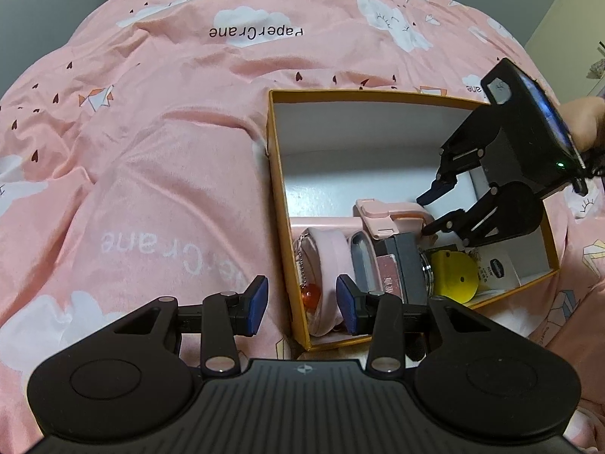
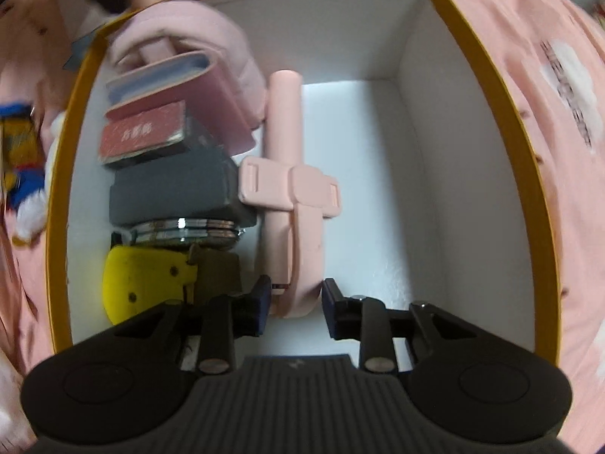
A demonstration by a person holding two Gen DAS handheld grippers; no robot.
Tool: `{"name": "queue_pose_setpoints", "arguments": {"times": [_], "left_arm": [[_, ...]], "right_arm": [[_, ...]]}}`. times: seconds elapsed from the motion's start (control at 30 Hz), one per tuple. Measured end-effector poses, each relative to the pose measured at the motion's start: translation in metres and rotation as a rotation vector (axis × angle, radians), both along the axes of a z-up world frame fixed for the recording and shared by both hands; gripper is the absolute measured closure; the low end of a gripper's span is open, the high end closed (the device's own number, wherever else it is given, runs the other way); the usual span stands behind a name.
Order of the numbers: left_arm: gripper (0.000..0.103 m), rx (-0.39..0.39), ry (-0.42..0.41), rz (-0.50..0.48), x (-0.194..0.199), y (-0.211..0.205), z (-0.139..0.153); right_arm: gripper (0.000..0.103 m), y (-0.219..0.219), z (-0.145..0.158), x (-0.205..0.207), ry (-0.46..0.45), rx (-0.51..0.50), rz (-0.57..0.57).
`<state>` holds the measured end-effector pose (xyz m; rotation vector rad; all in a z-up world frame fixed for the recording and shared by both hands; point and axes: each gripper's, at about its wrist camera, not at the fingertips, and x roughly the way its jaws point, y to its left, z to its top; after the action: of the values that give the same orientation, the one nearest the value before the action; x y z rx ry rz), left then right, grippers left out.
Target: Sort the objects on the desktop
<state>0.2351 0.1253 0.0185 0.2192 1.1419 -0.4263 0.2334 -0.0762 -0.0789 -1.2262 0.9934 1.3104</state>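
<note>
An orange-rimmed cardboard box (image 1: 275, 189) with a white inside lies on a pink bedsheet. My right gripper (image 2: 297, 300) points down into the box (image 2: 491, 75). A pink folding holder (image 2: 283, 151) lies on the box floor with its rounded end between the open fingers; the right pad stands clear of it. In the left wrist view the right gripper (image 1: 429, 213) hangs just over the pink holder (image 1: 389, 215). My left gripper (image 1: 302, 304) is open and straddles the box's near left wall, one finger outside and one inside, without pinching it.
Packed along one side of the box are a pink pouch (image 2: 211, 38), a red booklet (image 2: 141, 136), a grey case (image 2: 170, 185), a metal tin (image 2: 185, 229) and a yellow disc (image 2: 147, 276). The box's other half shows bare white floor (image 2: 378, 189). A plush toy (image 2: 22, 174) lies outside.
</note>
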Motion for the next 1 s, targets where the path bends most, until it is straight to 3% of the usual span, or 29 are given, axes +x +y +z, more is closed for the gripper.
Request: {"name": "queue_pose_setpoints", "arguments": {"times": [0.07,0.2,0.43,0.6,0.73,0.9,1.0], "left_arm": [[0.057,0.001,0.004,0.007,0.001,0.001,-0.001],[0.057,-0.016,0.017,0.013,0.003,0.001,-0.002],[0.057,-0.023,0.021,0.02,-0.001,0.002,0.001],[0.057,-0.019,0.002,0.004,-0.017,0.0,0.013],[0.057,-0.012,-0.033,-0.006,-0.04,-0.002,0.029],[0.057,0.004,-0.086,-0.04,-0.082,-0.005,0.04],[0.056,0.027,-0.111,-0.047,-0.109,-0.007,0.038]], "right_arm": [[0.08,-0.001,0.002,-0.002,-0.009,-0.004,0.066],[0.079,0.001,0.003,-0.005,-0.036,-0.029,0.163],[0.079,0.005,0.006,-0.006,-0.043,-0.052,0.133],[0.079,-0.001,0.026,-0.01,-0.054,-0.017,0.07],[0.078,-0.018,0.062,-0.021,-0.095,0.095,-0.005],[0.077,-0.027,0.113,-0.054,-0.102,0.345,-0.128],[0.077,-0.034,0.116,-0.092,-0.093,0.466,-0.215]]}}
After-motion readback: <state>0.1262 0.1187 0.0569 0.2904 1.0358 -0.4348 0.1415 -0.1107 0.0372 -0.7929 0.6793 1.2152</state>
